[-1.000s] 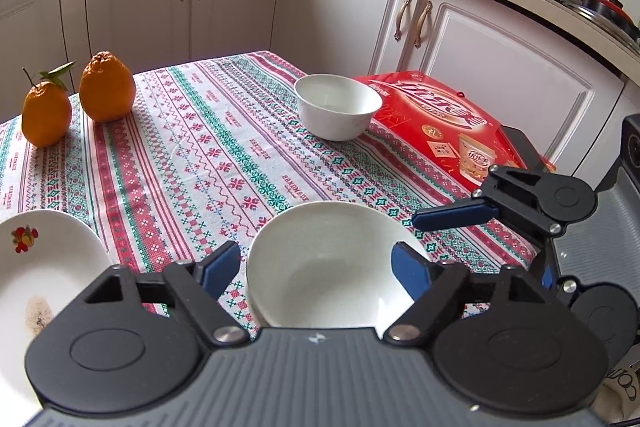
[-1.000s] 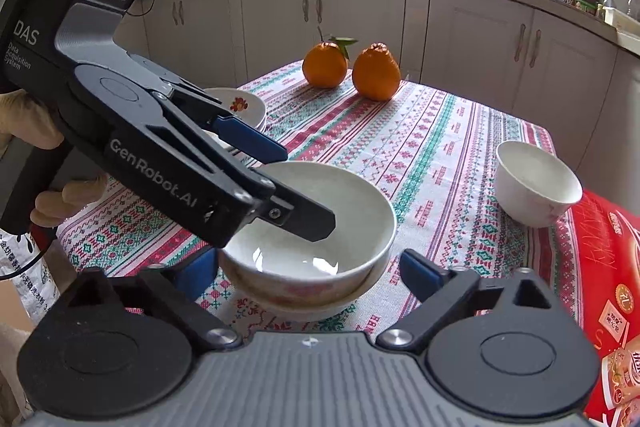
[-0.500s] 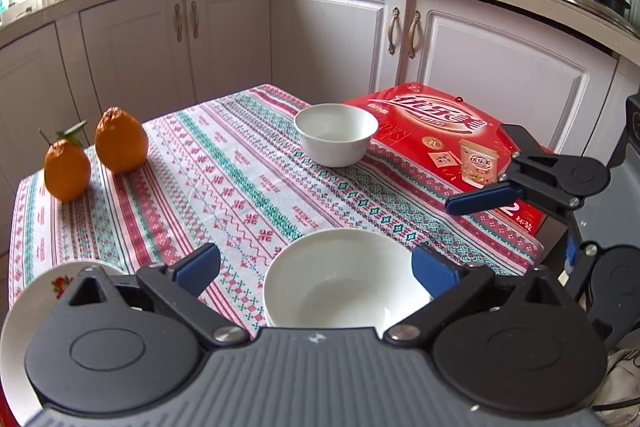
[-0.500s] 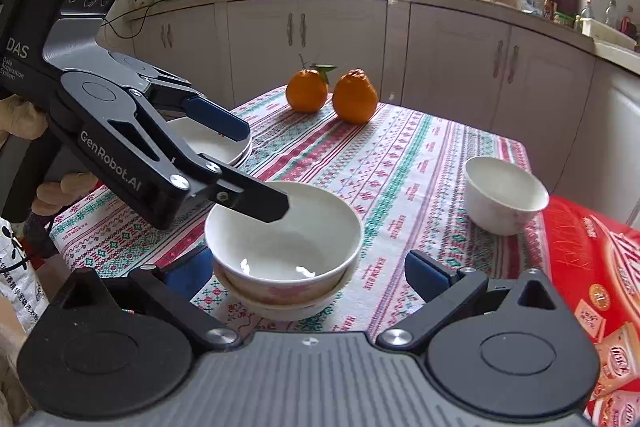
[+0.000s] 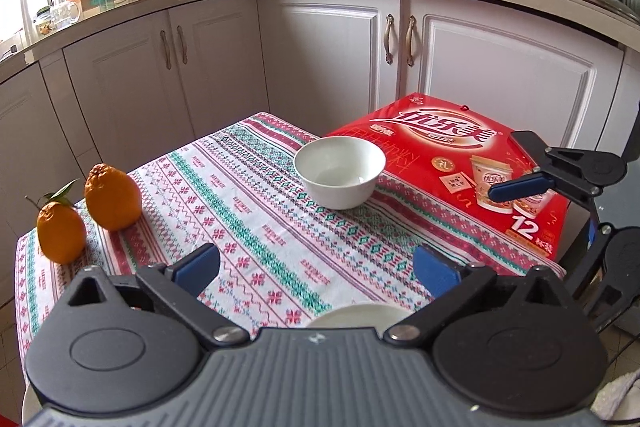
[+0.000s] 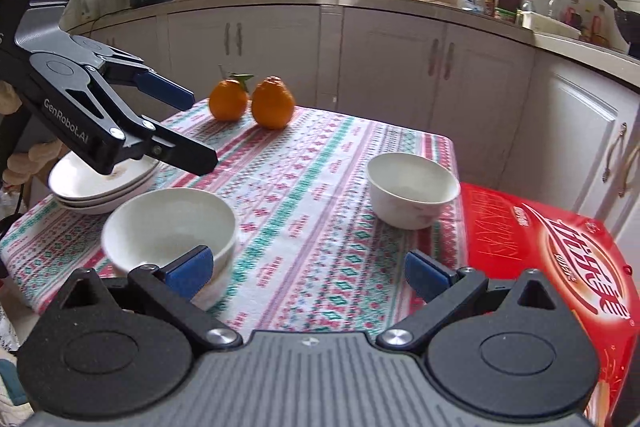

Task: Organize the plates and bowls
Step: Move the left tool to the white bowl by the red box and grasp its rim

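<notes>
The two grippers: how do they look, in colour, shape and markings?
Each handheld gripper is black, with a ribbed grey top plate and two round black discs at the base of its jaws. The jaws are angular black bars tipped with blue pads. The left gripper, seen from the side, bears white "GenRobot.AI" lettering and a grey block with round lens-like holes. The right gripper looks the same.

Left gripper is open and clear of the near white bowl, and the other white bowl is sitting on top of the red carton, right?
Not quite. The far white ceramic bowl stands on the patterned tablecloth beside the red carton, not on it, as the right wrist view shows. The left gripper is open, clear of the near white bowl.
</notes>
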The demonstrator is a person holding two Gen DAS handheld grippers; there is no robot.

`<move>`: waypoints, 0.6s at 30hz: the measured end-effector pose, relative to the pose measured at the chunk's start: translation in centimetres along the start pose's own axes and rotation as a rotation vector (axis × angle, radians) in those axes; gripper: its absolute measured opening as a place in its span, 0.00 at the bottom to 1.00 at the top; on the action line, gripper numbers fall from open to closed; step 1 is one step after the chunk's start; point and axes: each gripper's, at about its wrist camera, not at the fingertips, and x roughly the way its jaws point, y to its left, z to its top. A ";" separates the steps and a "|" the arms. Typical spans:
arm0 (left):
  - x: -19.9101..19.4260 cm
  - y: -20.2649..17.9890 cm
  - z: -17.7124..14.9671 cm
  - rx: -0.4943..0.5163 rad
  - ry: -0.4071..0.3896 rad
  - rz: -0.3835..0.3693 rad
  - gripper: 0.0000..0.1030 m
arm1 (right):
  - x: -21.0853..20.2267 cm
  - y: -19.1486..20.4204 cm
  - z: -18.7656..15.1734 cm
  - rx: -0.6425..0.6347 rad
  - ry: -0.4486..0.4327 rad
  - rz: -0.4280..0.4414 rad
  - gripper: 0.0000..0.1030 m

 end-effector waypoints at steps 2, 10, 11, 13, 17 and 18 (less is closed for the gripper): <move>1.1 0.4 0.6 -0.011 0.006 -0.013 0.99 | 0.7 -0.9 0.0 0.008 0.005 -0.013 1.00; 6.5 1.3 3.2 -0.029 0.043 -0.056 0.99 | 4.4 -4.0 0.3 0.006 0.035 -0.060 1.00; 7.2 1.3 3.5 -0.029 0.050 -0.063 0.99 | 4.9 -4.4 0.4 0.004 0.036 -0.064 1.00; 8.7 1.4 4.2 -0.028 0.061 -0.075 0.99 | 5.9 -5.2 0.7 0.001 0.041 -0.070 1.00; 11.5 1.7 5.3 -0.026 0.078 -0.092 0.99 | 7.7 -6.8 1.0 -0.001 0.046 -0.078 1.00; 12.2 1.7 5.5 -0.026 0.080 -0.095 0.99 | 8.2 -7.2 1.1 0.000 0.047 -0.076 1.00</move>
